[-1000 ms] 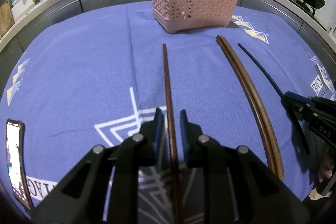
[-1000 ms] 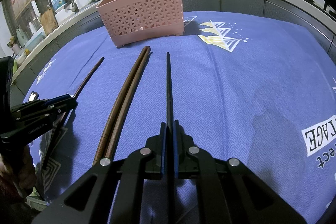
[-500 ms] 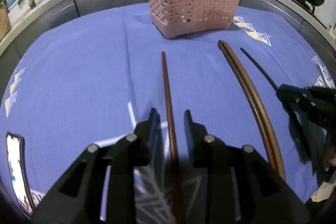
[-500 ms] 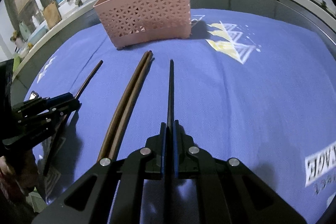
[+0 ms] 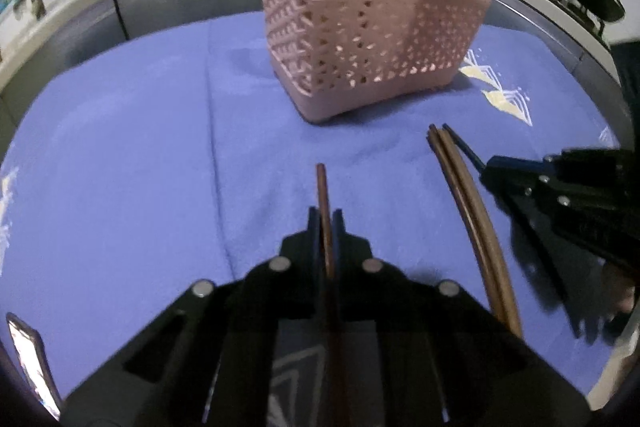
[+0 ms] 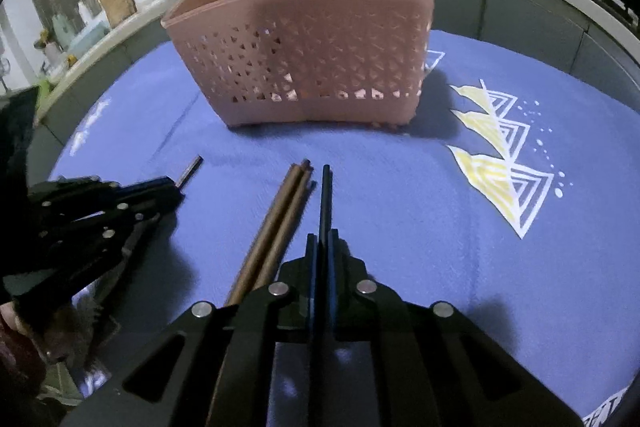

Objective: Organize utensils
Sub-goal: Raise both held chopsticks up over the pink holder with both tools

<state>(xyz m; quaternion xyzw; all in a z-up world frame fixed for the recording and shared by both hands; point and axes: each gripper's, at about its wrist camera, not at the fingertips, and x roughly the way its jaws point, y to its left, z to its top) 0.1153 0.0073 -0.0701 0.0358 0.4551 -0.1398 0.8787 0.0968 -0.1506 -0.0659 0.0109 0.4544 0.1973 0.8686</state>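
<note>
On a blue tablecloth [image 5: 120, 155] before the pink basket [image 6: 304, 67], left gripper [image 5: 327, 223] pinches a brown chopstick [image 5: 322, 187], right gripper [image 6: 321, 247] a dark chopstick [image 6: 326, 195] (light, stiff, likely slippery; best gripped mid-shaft).

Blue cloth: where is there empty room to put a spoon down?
The blue cloth is bare right of the black chopstick, out to its yellow triangle print. It is crowded left of that, by the brown chopstick pair, and before the pink basket.
</note>
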